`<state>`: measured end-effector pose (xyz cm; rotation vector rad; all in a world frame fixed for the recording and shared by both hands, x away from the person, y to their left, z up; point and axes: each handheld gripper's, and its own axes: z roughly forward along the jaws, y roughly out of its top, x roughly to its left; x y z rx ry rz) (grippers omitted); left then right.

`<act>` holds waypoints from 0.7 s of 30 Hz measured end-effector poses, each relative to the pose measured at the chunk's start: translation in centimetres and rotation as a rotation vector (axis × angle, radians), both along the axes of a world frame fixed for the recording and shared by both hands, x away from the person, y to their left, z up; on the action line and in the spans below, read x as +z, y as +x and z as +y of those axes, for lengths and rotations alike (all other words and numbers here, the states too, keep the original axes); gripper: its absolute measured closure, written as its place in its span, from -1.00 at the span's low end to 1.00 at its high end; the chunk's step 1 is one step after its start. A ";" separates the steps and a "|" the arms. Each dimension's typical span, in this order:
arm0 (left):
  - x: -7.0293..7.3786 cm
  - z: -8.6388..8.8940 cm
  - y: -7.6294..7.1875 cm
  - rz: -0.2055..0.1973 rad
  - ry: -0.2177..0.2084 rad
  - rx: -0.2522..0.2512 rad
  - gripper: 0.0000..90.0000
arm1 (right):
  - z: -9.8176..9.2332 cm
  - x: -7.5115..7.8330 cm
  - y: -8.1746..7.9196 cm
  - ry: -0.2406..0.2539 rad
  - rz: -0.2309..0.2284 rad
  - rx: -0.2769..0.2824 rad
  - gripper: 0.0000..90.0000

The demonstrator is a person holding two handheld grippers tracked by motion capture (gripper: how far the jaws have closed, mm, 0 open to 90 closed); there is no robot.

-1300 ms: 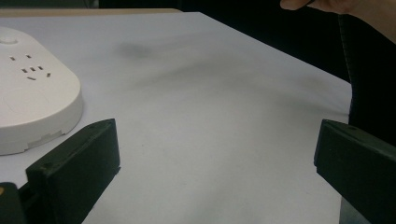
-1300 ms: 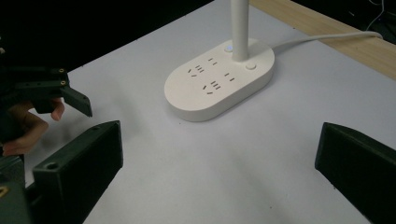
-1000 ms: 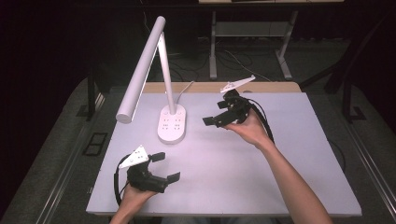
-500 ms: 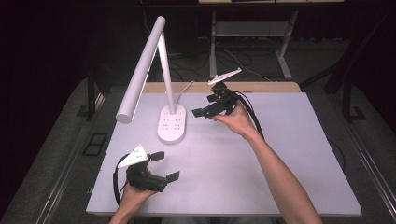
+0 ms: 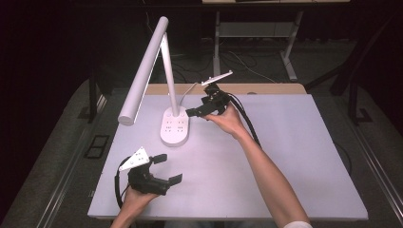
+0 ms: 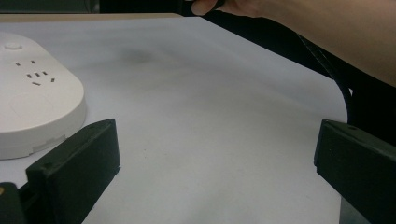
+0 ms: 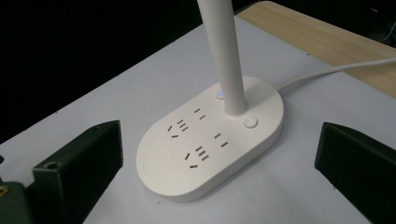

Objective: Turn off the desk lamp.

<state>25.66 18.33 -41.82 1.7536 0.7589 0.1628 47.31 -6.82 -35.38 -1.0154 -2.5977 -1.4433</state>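
Right gripper (image 5: 196, 112) hovers beside white lamp base (image 5: 175, 125) at table's (image 5: 285, 152) far left, jaws wide apart, empty. Likely aim: round button (image 7: 250, 122) near stalk (image 7: 224, 56); approach slow, clear of stalk. Left gripper (image 5: 166, 167) rests near front edge, jaws wide, empty.

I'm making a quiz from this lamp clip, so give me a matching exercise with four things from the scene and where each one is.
Things:
1. lamp base
2. left gripper
3. right gripper
4. lamp cord

Places:
A. near the table's front edge
B. raised beside the lamp's upright stem
C. running off the base toward the wooden strip
D. flat on the white table, sockets up

Pairs: 1-D, 2-A, 3-B, 4-C
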 end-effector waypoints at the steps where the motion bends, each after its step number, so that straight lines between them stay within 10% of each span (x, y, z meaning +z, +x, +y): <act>1: 0.0 0.0 0.0 0.001 0.001 0.001 -1.00 | 0.1 -0.1 0.1 -0.004 0.001 0.001 -0.88; 15: 0.0 0.0 0.0 0.000 -0.002 0.001 -1.00 | 1.4 -2.1 1.7 0.019 0.032 -0.015 -0.77; 21: 0.0 0.1 0.1 0.003 -0.007 0.000 -1.00 | 2.0 -2.9 2.3 0.041 0.051 -0.014 -0.37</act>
